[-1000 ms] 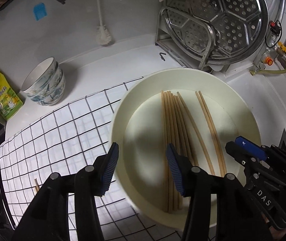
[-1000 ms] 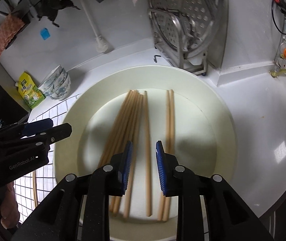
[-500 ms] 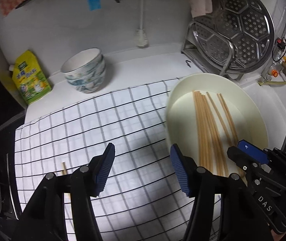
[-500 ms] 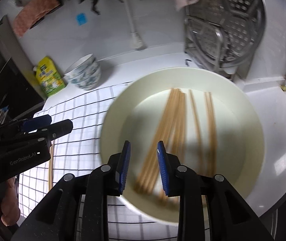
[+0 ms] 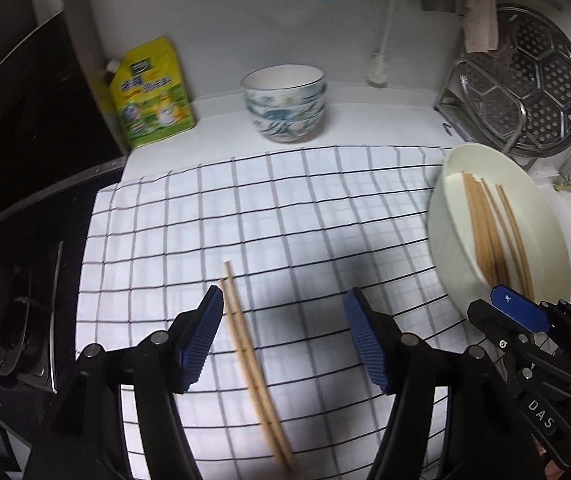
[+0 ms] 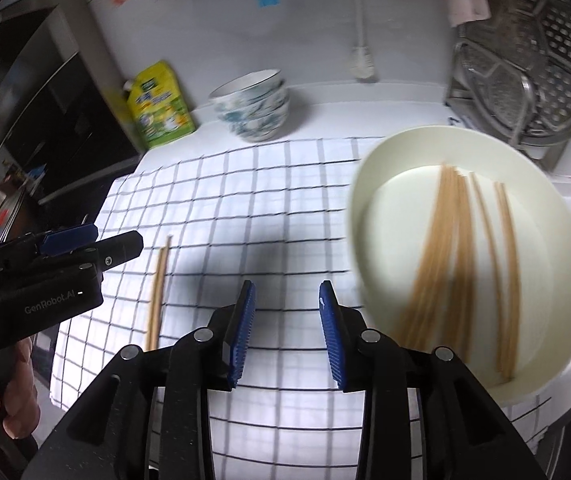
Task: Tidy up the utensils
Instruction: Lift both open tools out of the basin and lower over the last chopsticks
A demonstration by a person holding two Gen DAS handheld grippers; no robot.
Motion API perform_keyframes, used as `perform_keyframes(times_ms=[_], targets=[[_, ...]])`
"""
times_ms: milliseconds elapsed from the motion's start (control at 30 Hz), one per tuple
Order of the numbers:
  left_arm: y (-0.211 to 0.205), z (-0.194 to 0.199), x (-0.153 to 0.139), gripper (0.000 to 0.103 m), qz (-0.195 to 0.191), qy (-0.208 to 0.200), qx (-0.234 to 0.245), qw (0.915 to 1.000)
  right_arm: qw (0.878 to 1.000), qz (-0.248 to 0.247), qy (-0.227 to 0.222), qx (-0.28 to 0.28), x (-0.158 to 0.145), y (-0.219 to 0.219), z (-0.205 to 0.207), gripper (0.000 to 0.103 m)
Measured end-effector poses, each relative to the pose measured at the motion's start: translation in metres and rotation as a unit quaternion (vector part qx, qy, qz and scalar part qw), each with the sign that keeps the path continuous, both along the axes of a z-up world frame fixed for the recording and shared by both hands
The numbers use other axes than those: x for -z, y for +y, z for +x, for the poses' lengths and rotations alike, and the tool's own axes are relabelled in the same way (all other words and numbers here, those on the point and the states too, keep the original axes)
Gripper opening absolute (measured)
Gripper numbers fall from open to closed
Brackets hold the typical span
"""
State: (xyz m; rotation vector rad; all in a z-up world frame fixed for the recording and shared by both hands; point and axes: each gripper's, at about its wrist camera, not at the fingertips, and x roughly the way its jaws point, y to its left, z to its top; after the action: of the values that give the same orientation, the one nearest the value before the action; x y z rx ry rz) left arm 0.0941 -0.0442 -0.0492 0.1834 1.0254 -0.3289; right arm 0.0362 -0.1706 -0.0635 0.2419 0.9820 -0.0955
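A pair of wooden chopsticks point(image 5: 251, 360) lies on the white checked cloth point(image 5: 285, 208), between the jaws of my open left gripper point(image 5: 281, 320), nearer its left finger. The pair also shows in the right wrist view point(image 6: 158, 288). A cream plate point(image 5: 445, 184) with several more chopsticks point(image 5: 489, 232) sits at the right; it fills the right side of the right wrist view point(image 6: 369, 184). My right gripper point(image 6: 287, 300) is open and empty above the cloth, left of the plate. The left gripper point(image 6: 125, 246) shows at that view's left edge.
Stacked patterned bowls point(image 5: 285, 104) and a yellow refill pouch point(image 5: 151, 92) stand at the back by the wall. A steel steamer rack point(image 5: 533, 76) leans at the back right. A dark stove point(image 5: 17, 300) lies to the left of the cloth.
Both grippers have swung left, away from the plate and over the cloth. The right gripper's jaws have opened wider. The chopstick pair on the cloth now lies between the left gripper's jaws.
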Motion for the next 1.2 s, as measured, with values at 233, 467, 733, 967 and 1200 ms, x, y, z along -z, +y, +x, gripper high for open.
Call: perform_keyframes(times_ms=[233, 467, 733, 967, 1200], targets=[[0.055, -0.005, 0.008, 0.071, 0.003, -0.003, -0.046, 0.999, 0.999, 0.002, 0.014, -0.041, 0.014, 0.048, 0.01, 0.037], [0.103, -0.01, 0.028, 0.078, 0.009, 0.003, -0.088, 0.996, 0.997, 0.006, 0.034, -0.071, 0.042, 0.086, 0.016, 0.042], [0.141, -0.02, 0.056, 0.085, 0.021, 0.004, -0.115, 0.9932, 0.994, 0.008, 0.061, -0.085, 0.084, 0.118, 0.019, 0.042], [0.151, -0.025, 0.073, 0.085, 0.023, 0.02, -0.118, 0.9925, 0.993, -0.007, 0.07, -0.091, 0.1, 0.136, 0.018, 0.042], [0.152, -0.028, 0.077, 0.085, 0.017, 0.024, -0.113, 0.9931, 0.991, -0.05, 0.065, -0.106, 0.104, 0.152, 0.02, 0.042]])
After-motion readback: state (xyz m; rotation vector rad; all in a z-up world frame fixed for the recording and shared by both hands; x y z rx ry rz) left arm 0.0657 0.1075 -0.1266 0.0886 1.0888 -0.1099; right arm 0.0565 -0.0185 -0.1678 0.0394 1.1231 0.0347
